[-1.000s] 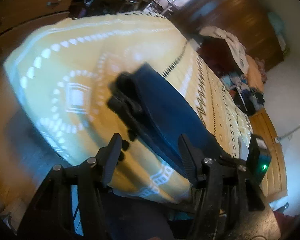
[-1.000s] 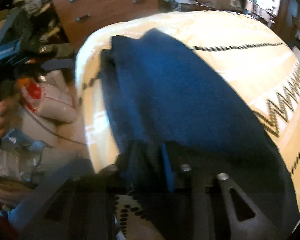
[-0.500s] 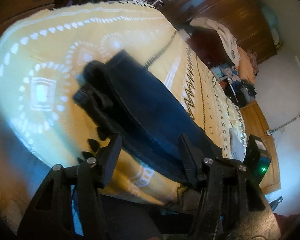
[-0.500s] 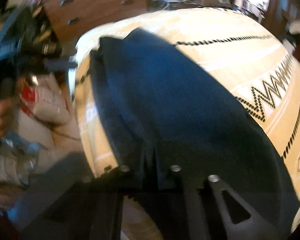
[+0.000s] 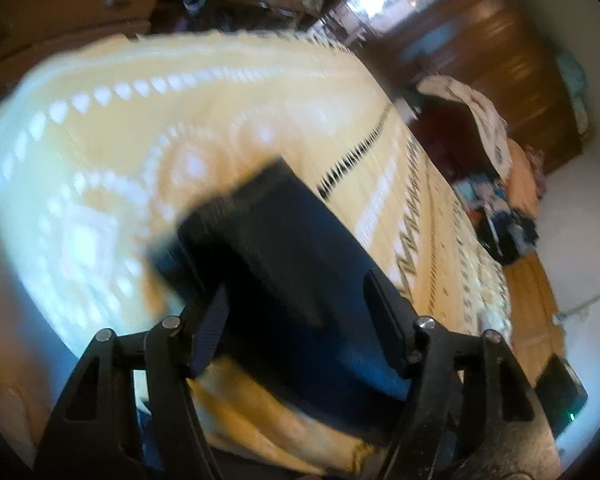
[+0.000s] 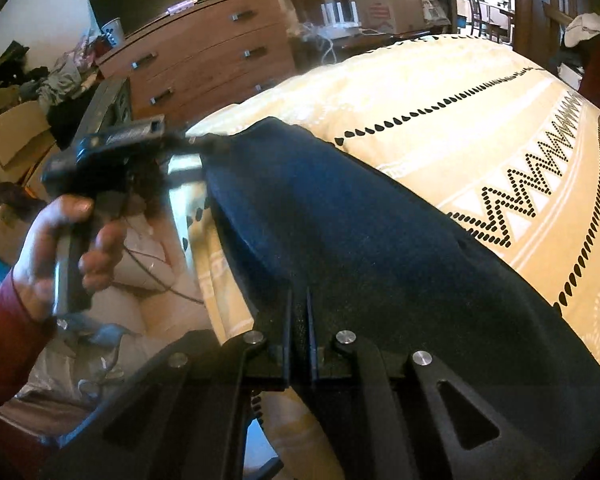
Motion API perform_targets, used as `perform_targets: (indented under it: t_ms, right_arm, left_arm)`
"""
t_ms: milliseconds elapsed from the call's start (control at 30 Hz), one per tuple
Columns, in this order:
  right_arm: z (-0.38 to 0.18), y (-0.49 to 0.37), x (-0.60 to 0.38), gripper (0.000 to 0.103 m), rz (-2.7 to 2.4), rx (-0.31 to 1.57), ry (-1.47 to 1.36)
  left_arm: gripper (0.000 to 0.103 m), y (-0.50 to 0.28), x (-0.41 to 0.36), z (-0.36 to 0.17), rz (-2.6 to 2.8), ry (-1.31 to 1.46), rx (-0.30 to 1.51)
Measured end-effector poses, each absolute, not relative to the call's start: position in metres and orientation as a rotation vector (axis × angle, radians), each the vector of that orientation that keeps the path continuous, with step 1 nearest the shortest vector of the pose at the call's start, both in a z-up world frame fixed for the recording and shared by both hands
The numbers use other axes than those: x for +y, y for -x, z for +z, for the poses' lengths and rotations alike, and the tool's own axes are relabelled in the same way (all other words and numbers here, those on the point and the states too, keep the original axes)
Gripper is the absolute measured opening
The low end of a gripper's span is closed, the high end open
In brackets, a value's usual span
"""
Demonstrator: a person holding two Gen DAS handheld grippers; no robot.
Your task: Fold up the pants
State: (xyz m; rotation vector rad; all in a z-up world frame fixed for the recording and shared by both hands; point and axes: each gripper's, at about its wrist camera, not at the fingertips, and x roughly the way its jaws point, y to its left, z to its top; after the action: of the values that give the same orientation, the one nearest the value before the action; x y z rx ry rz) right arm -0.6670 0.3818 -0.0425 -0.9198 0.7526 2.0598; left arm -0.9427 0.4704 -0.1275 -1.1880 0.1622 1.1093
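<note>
Right gripper (image 6: 299, 312) clamped tight on near edge of dark pants (image 6: 360, 216); left gripper (image 5: 300, 312) wide apart, hovering low over folded pants, left hand (image 6: 60, 248) gripping handle.

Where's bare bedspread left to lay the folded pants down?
Free: the yellow bedspread beyond the dark blue pants, between the black dotted line and the zigzag band, and the white-dotted area left of the pants in the left wrist view. Crowded: the near bed edge, where both grippers work, and the cluttered floor beside it.
</note>
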Motion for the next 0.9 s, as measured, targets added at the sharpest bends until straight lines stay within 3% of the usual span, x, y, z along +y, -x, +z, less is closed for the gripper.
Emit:
perform_targets:
  t_ms: [33, 67, 133, 267, 333, 467, 567, 600, 667, 733, 900]
  right_arm:
    - [-0.043, 0.666, 0.381, 0.008, 2.063, 0.76, 0.919]
    - [-0.044, 0.665, 0.38, 0.008, 2.067, 0.763, 0.919]
    - [-0.043, 0.663, 0.379, 0.008, 2.068, 0.76, 0.918]
    - [-0.034, 0.659, 0.372, 0.008, 2.078, 0.727, 0.894]
    - [-0.037, 0.662, 0.369, 0.008, 2.084, 0.724, 0.896]
    - [-0.074, 0.676, 0.371, 0.01, 2.086, 0.782, 0.993]
    - [-0.095, 0.688, 0.37, 0.017, 2.065, 0.784, 1.087]
    - [-0.094, 0.689, 0.37, 0.018, 2.065, 0.782, 1.086]
    - [-0.085, 0.686, 0.372, 0.018, 2.064, 0.795, 1.068]
    - [-0.076, 0.682, 0.371, 0.022, 2.06, 0.785, 1.056]
    - [-0.05, 0.651, 0.355, 0.032, 2.055, 0.757, 0.952]
  left_arm:
    - [0.034, 0.942, 0.475, -0.127, 1.114, 1.175, 0.159]
    - [0.002, 0.937, 0.483, -0.126, 1.112, 1.165, 0.185]
    - [0.003, 0.927, 0.495, -0.113, 1.083, 1.108, 0.199]
    - [0.003, 0.937, 0.479, -0.072, 0.939, 0.966, 0.007]
    - [0.004, 0.957, 0.473, -0.088, 0.936, 1.002, -0.01]
    - [0.005, 0.989, 0.475, -0.184, 1.043, 1.23, 0.186]
    - [0.007, 0.992, 0.463, -0.178, 1.018, 1.188, 0.165]
    - [0.009, 0.991, 0.457, -0.168, 1.016, 1.153, 0.167]
    - [0.03, 0.998, 0.449, -0.153, 1.034, 1.129, 0.156]
    - [0.043, 1.003, 0.441, -0.144, 1.065, 1.113, 0.127]
    - [0.045, 1.018, 0.411, -0.15, 1.028, 1.157, 0.109]
